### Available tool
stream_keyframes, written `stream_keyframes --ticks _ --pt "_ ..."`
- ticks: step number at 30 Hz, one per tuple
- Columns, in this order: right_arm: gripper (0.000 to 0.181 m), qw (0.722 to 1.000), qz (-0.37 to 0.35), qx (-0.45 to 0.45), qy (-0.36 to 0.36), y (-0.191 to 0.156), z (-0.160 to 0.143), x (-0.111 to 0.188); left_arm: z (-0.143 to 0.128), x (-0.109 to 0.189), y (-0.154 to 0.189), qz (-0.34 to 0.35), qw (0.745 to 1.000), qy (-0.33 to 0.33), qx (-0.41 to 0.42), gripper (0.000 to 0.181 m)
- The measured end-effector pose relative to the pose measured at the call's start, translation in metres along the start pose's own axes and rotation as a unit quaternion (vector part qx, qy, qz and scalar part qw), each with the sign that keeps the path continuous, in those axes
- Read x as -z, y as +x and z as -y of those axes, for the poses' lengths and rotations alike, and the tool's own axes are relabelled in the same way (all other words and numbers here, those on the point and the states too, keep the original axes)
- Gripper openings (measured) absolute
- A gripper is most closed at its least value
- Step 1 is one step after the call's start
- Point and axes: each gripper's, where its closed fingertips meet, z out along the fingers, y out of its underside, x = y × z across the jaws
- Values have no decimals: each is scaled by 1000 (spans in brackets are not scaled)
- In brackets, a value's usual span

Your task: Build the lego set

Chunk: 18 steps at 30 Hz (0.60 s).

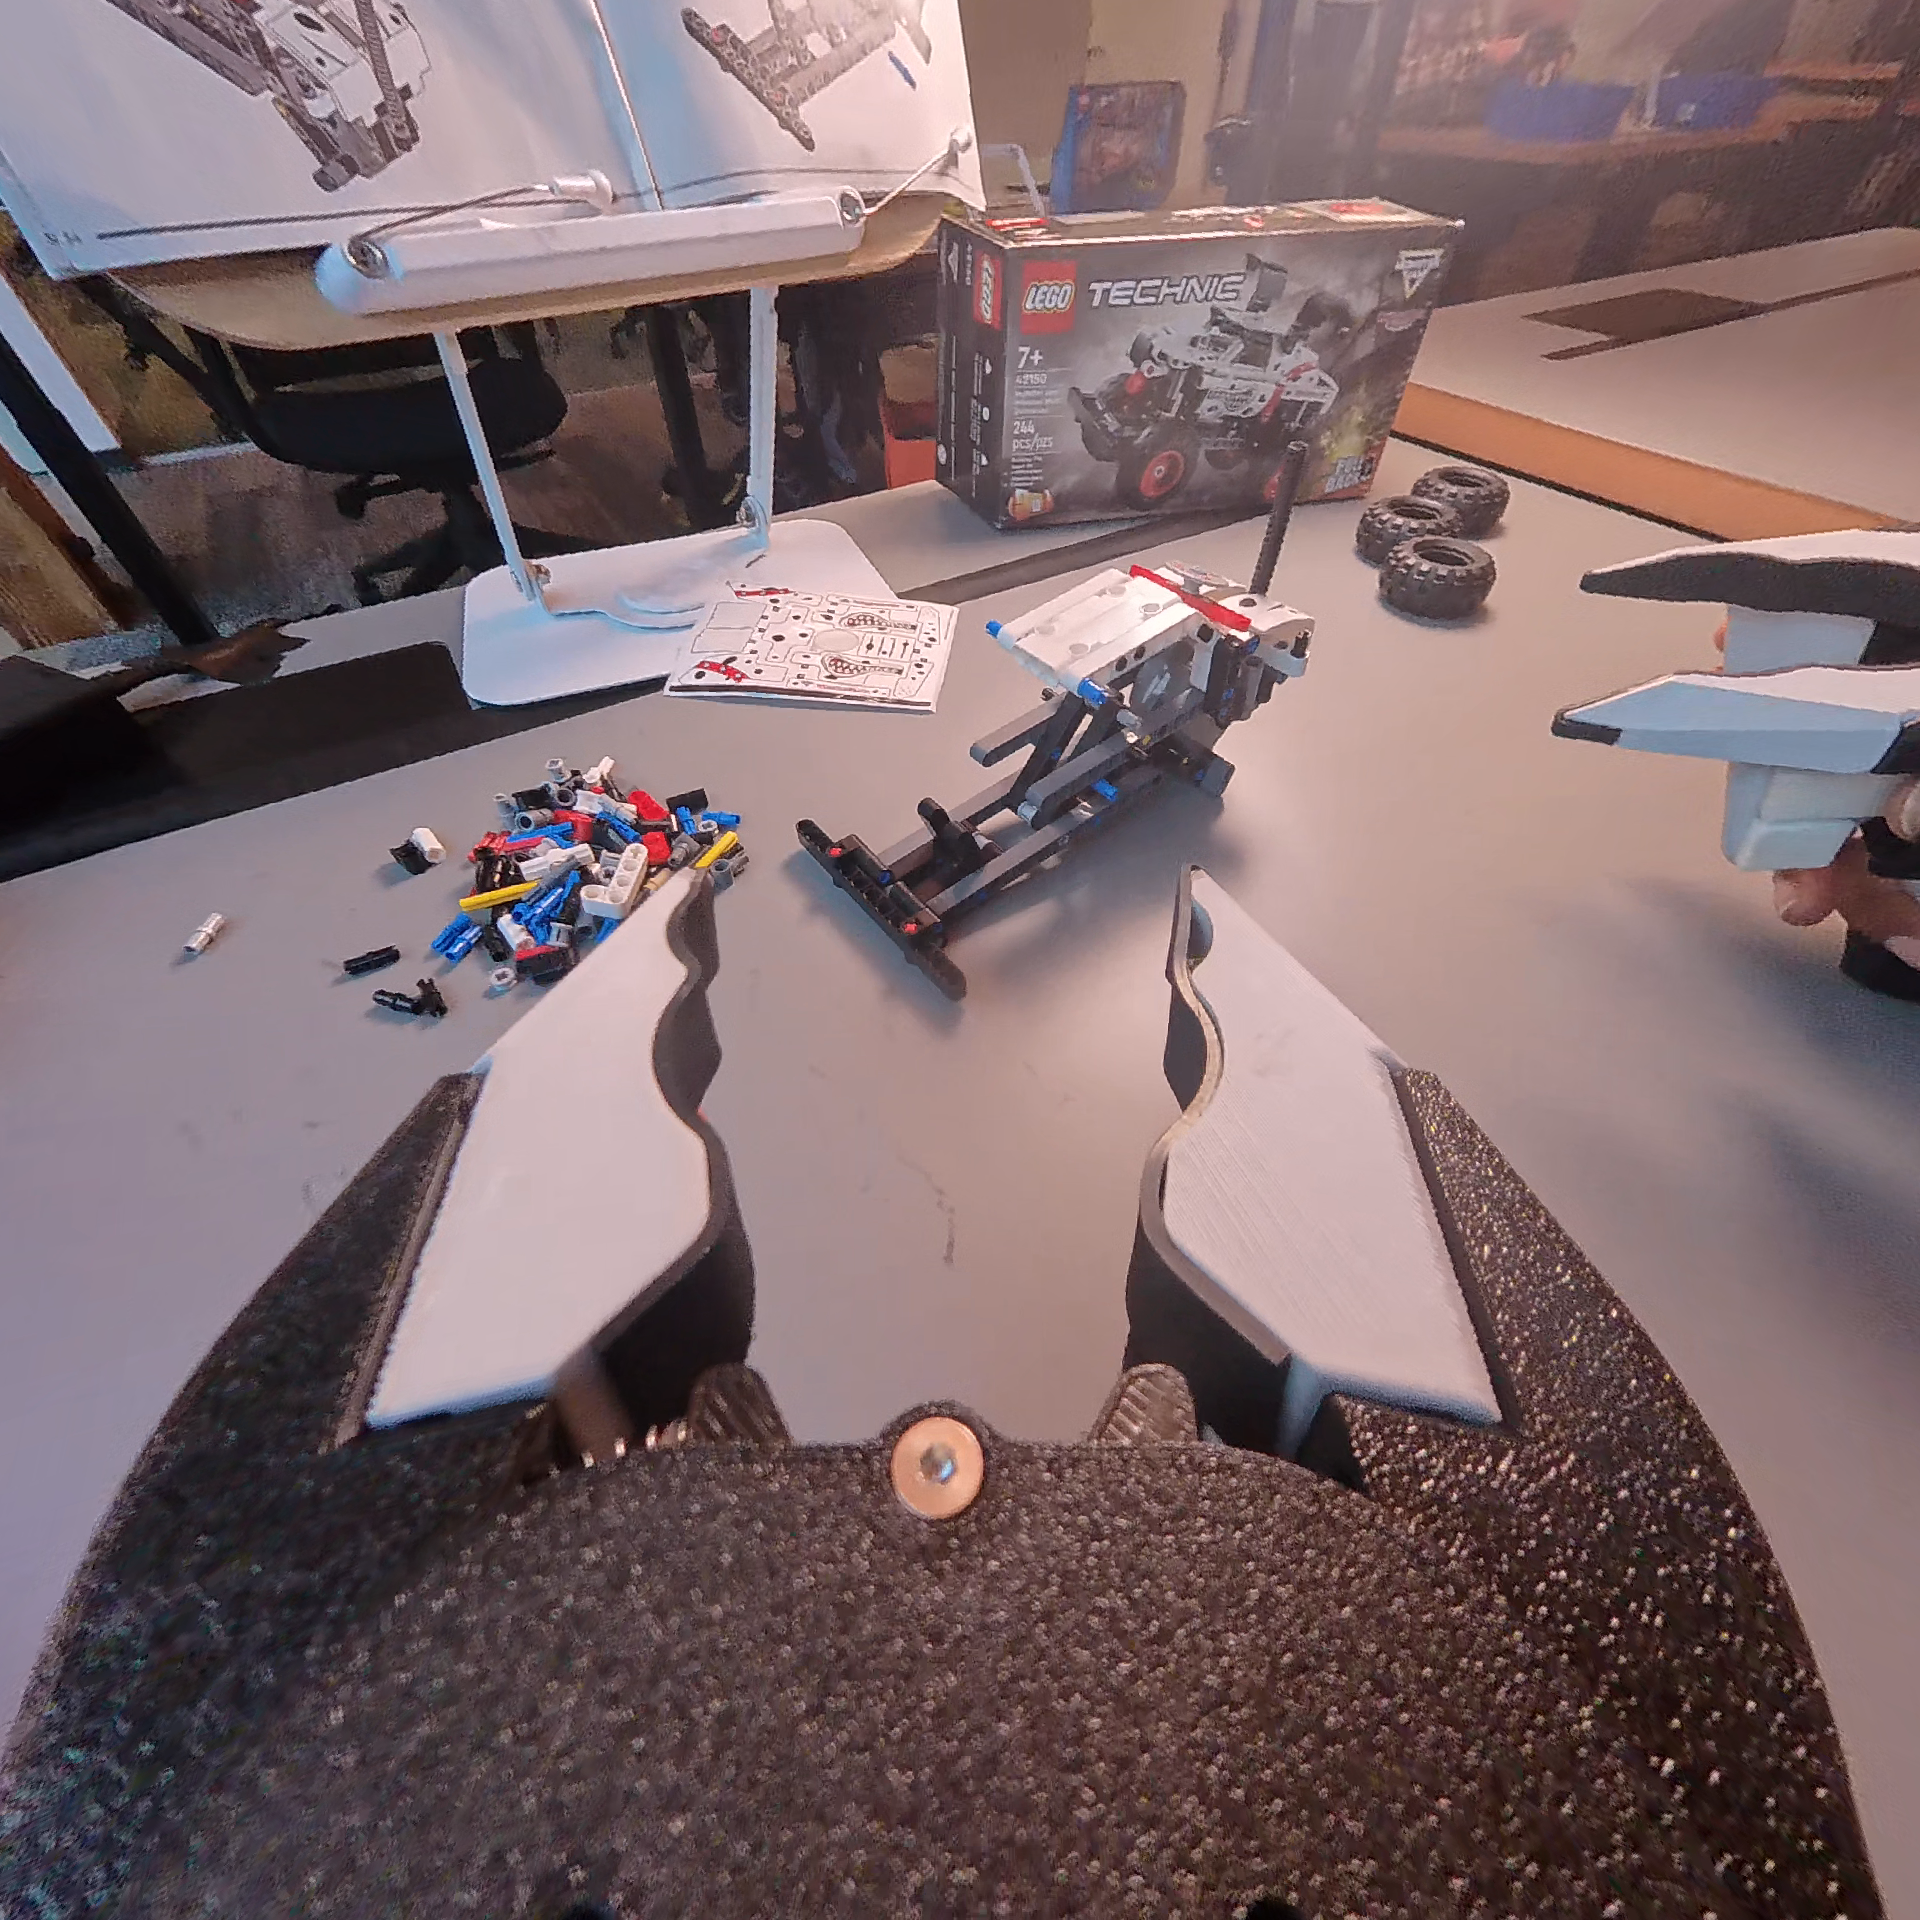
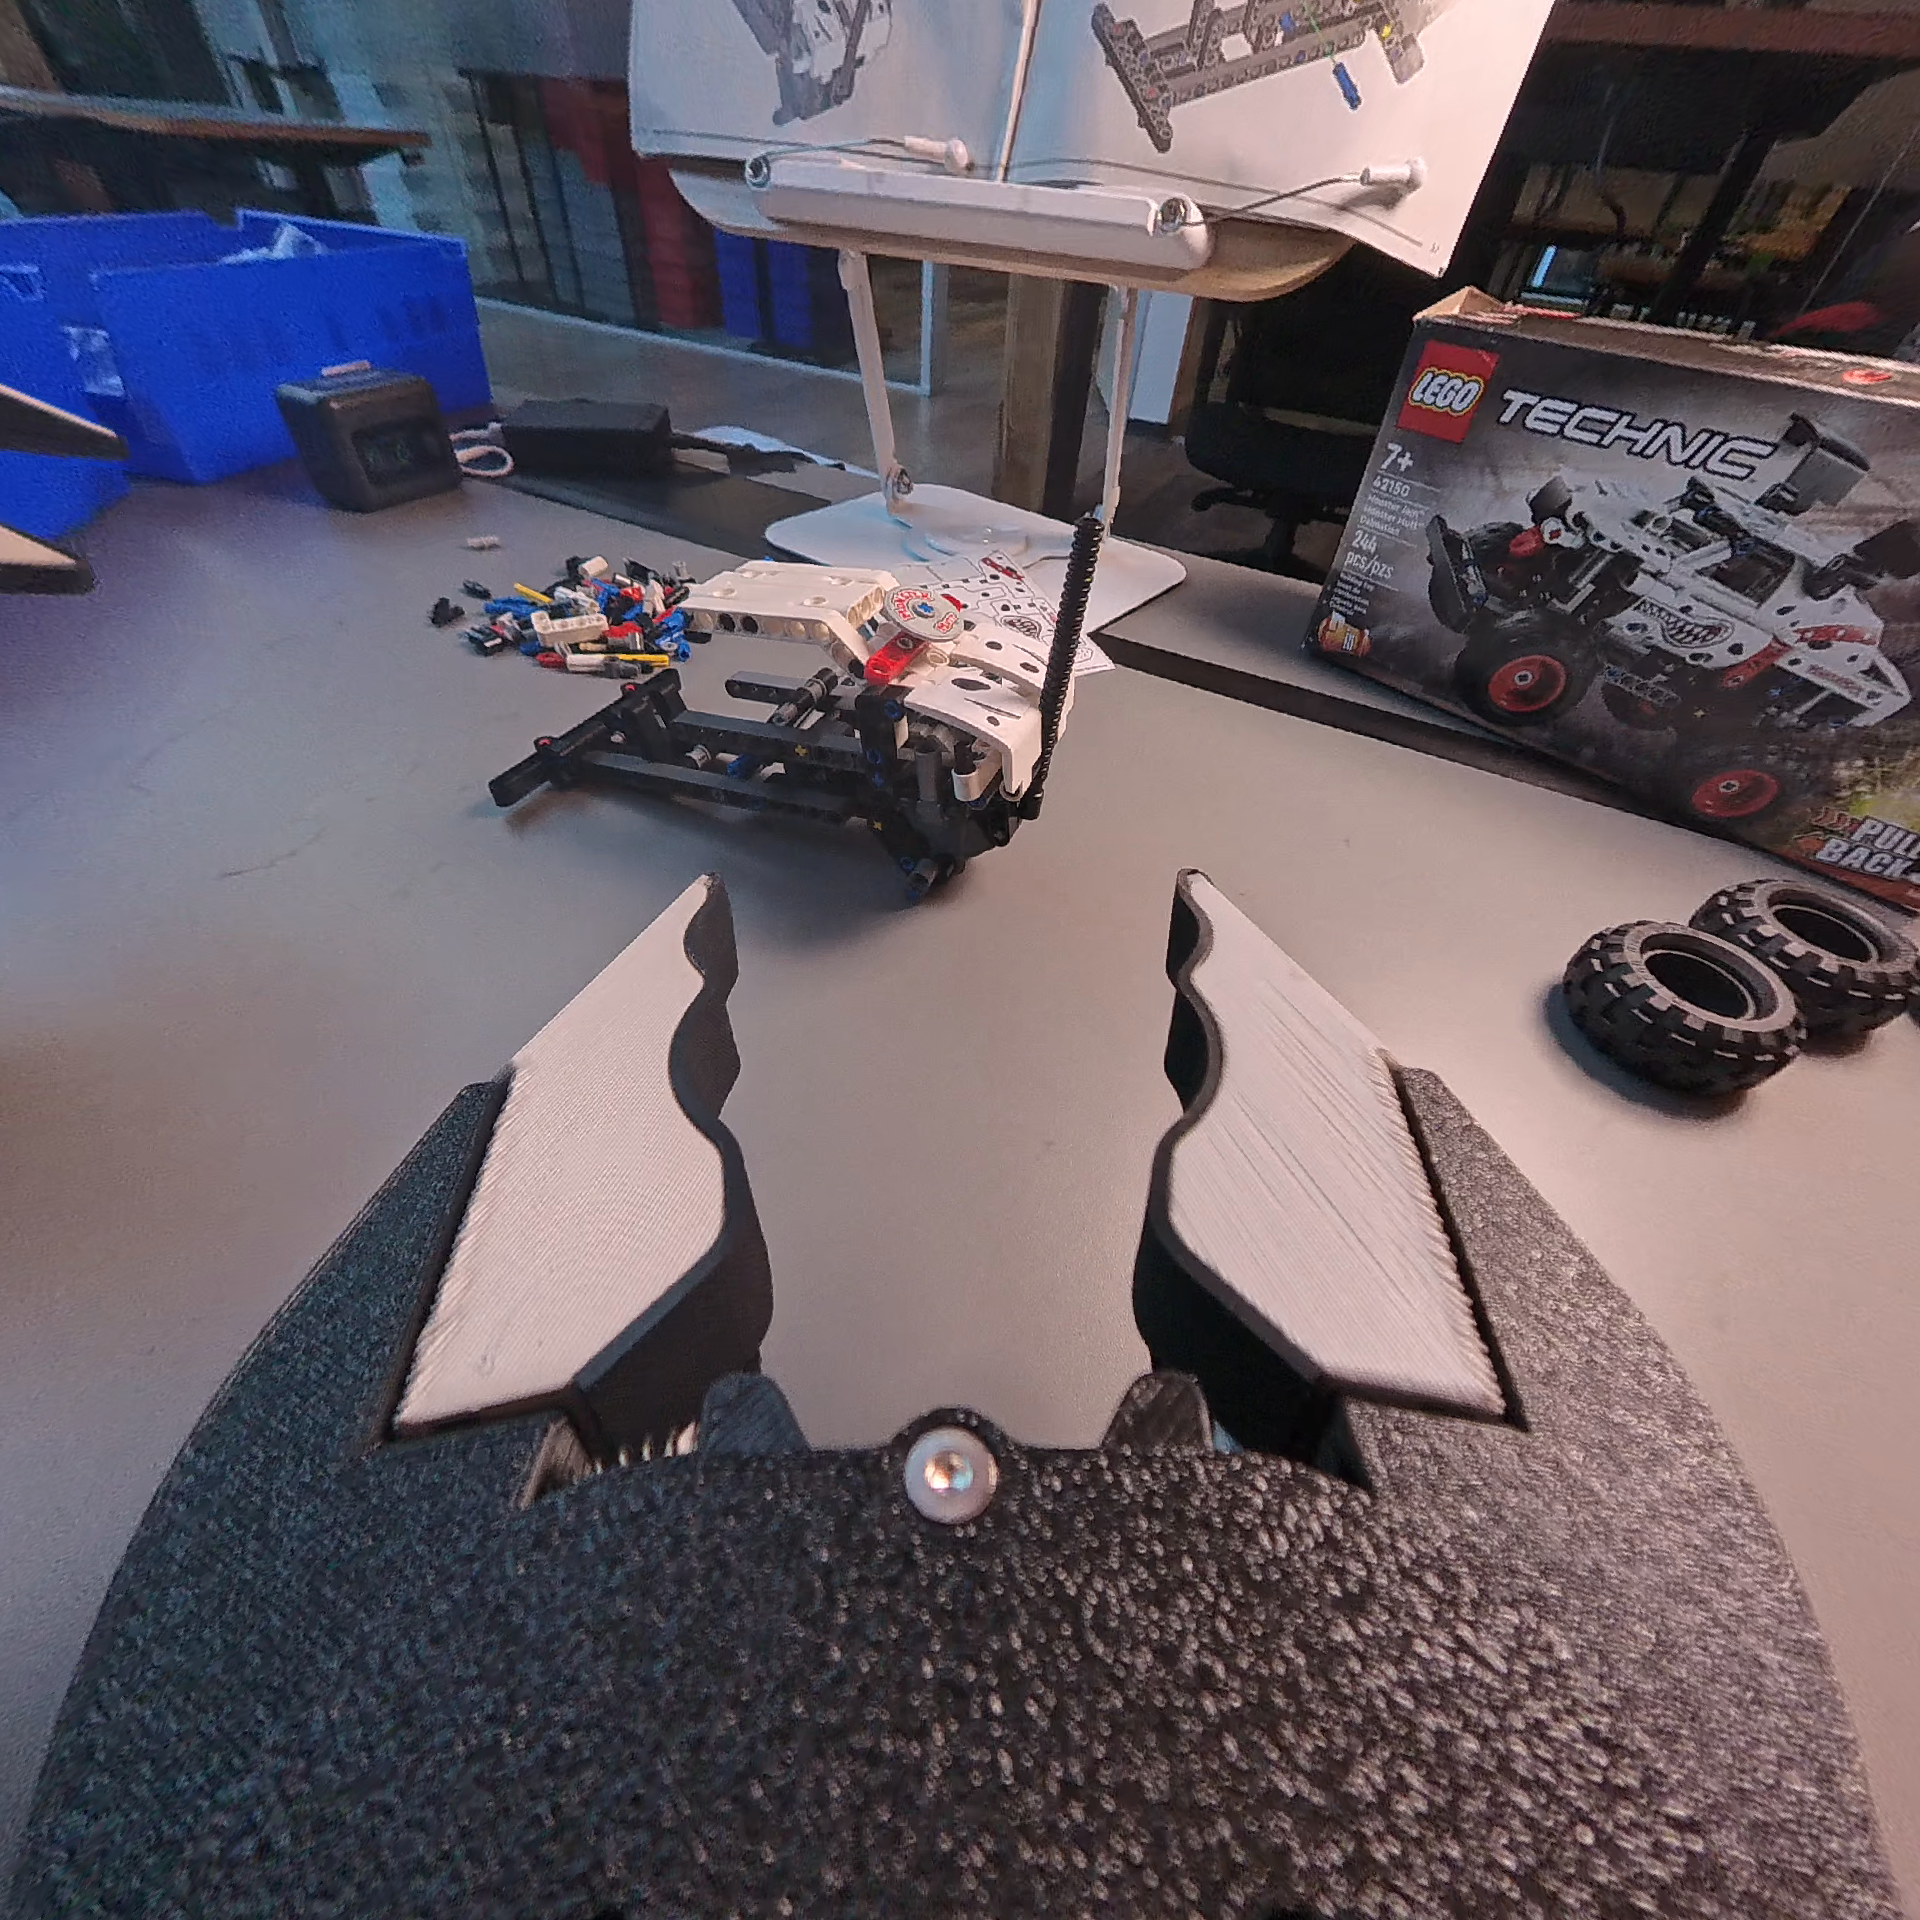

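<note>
the half-built truck model [image 1: 1091, 748] is lying in the middle of the left wrist view on the smooth grey surface [image 1: 935, 1195], its black beam chassis stretching toward the lower left and its white panelled body rising at the upper right, with a ribbed black rod sticking up from the rear. in the right wrist view the same model [image 2: 831, 717] is sitting at centre, spotted white panels and a small red piece showing on top. a loose pile of small parts [image 1: 592, 873], red, blue, black, white and yellow pins and beams, is spreading out to the left of the model, well apart from it. a sticker sheet [image 1: 816, 646] is lying flat just above, beside the white base of the stand holding the instruction booklet [image 1: 468, 104] in the upper left. the printed cardboard set box [image 1: 1184, 353] is standing behind the model, and knobbly black rubber tyres [image 1: 1434, 530] are clustering at the upper right. the left tool [image 1: 940, 914] is hovering released, its wavy-edged grey fingers spread wide over bare surface. the right tool [image 2: 945, 914] is likewise gaping empty near the model, and blue plastic bins [image 2: 239, 332] are sitting in the upper left.
</note>
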Motion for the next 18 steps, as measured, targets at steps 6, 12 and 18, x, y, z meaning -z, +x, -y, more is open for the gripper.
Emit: stream_keyframes --ticks 6,12,18 --pt "78 1000 1 -10 1 2 0 0 -8 -2 -12 6 1000 -16 13 86" --pt "59 996 -83 24 3 50 6 6 -5 0 -15 5 1000 -8 25 82" --pt "21 981 -163 71 -78 184 5 2 13 13 -6 -9 999 25 26 73"
